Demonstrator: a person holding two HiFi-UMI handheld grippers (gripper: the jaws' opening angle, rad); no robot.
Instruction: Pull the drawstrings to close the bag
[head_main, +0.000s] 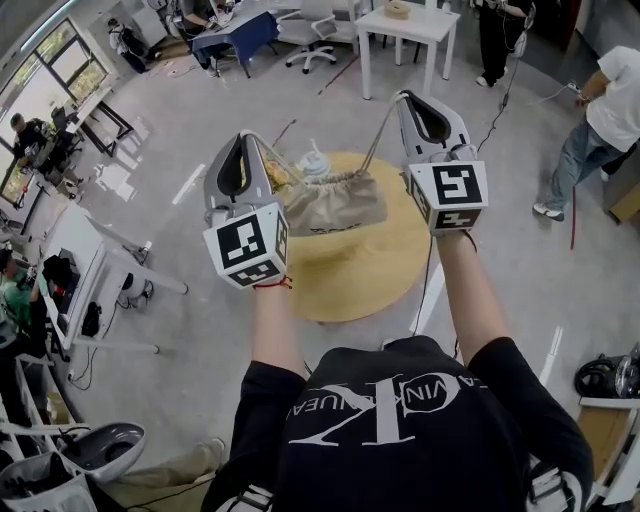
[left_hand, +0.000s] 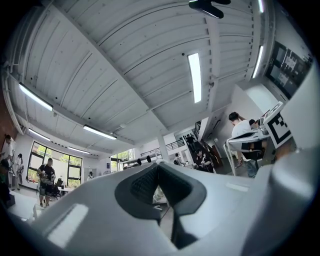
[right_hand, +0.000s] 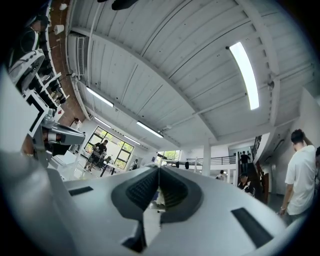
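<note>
From the head view I see the bag (head_main: 335, 203) over the round desk (head_main: 350, 275). Its left drawstring (head_main: 278, 155) runs taut to my left claw (head_main: 245, 134) and its right drawstring (head_main: 380, 135) to my right claw (head_main: 403, 95). In the left gripper view the jaws are pressed together, pinching cord. The right gripper view shows the same.

A grey floor (head_main: 200, 330) spreads around a round wooden table (head_main: 350, 285) at the middle of an open-plan workshop. A white desk (head_main: 405, 22) and an office chair (head_main: 312, 35) stand at the far end. Windows (head_main: 60, 60) line the left wall. Strip lights (left_hand: 194, 75) cross the white panelled ceiling (left_hand: 125, 60).
</note>
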